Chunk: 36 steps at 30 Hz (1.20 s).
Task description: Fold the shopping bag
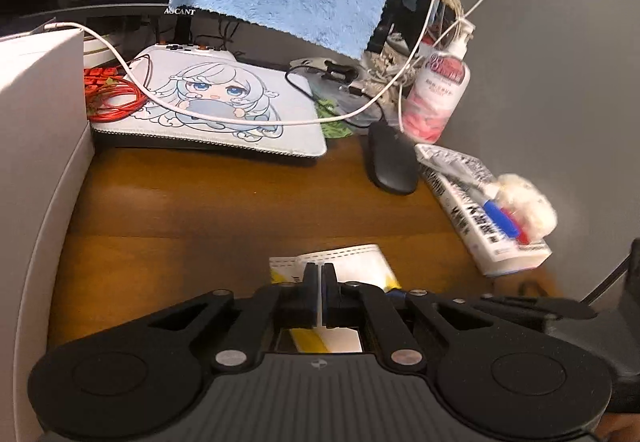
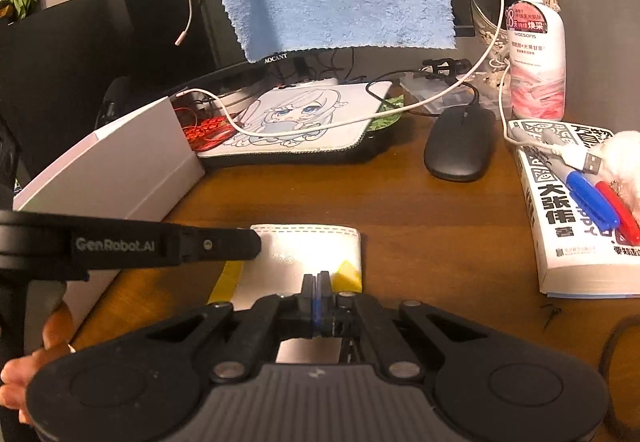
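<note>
Both black grippers, left (image 1: 319, 274) and right (image 2: 317, 284), had their fingers pinched together over the white woven shopping bag with yellow trim (image 2: 310, 248); whether either clamped fabric, I couldn't tell. It lay on the brown wooden bench (image 2: 420, 242) as a compact folded rectangle, long axis crosswise, just ahead of the right gripper.

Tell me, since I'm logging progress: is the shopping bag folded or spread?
Folded: the shopping bag lies as a small compact rectangle on the desk.

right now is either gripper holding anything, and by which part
Both grippers are shut on the folded shopping bag: the right gripper pinches its near edge, the left gripper its left side.
</note>
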### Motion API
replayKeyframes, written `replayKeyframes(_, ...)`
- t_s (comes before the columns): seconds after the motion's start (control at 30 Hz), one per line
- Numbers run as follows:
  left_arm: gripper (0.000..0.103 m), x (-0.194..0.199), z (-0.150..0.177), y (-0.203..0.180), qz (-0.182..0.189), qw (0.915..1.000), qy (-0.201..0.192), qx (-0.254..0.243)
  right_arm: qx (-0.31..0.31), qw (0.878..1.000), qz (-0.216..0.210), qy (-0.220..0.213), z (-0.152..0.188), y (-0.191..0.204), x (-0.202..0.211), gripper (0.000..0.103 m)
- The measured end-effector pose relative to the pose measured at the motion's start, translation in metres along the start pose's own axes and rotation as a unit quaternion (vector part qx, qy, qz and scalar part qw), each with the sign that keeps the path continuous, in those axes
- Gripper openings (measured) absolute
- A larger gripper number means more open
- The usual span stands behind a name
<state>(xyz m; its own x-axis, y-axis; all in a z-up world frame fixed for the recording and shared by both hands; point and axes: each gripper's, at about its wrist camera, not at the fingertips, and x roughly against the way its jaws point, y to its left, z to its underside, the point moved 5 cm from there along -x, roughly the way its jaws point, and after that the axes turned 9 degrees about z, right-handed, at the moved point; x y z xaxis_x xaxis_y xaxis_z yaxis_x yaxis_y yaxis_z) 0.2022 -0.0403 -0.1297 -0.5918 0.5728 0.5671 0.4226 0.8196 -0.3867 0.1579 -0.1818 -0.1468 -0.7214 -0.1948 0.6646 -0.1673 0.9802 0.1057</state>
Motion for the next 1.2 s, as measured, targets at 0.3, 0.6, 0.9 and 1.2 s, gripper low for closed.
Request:
replayKeyframes(0.3,0.003,-0.007,0.003,0.002,-0.012,0.9998,0.009,-0.015,-0.01,1.0,-0.013,0.005,-0.001,-0.003,-0.002,0.0)
replayKeyframes(0.6,0.003,-0.008,0.009,-0.008,0.015,0.9995,0.027,-0.001,-0.011,1.0,-0.013,0.006,-0.001,-0.003,-0.002,0.0)
replayKeyframes(0.9,0.003,-0.008,0.017,-0.02,-0.017,0.9991,0.01,-0.038,0.01,0.999,-0.022,0.026,0.006,0.006,0.013,0.0)
replayKeyframes(1.2,0.003,-0.008,0.012,-0.004,0.02,0.9995,0.021,0.016,0.047,0.999,-0.012,0.014,0.024,0.018,0.03,0.0)
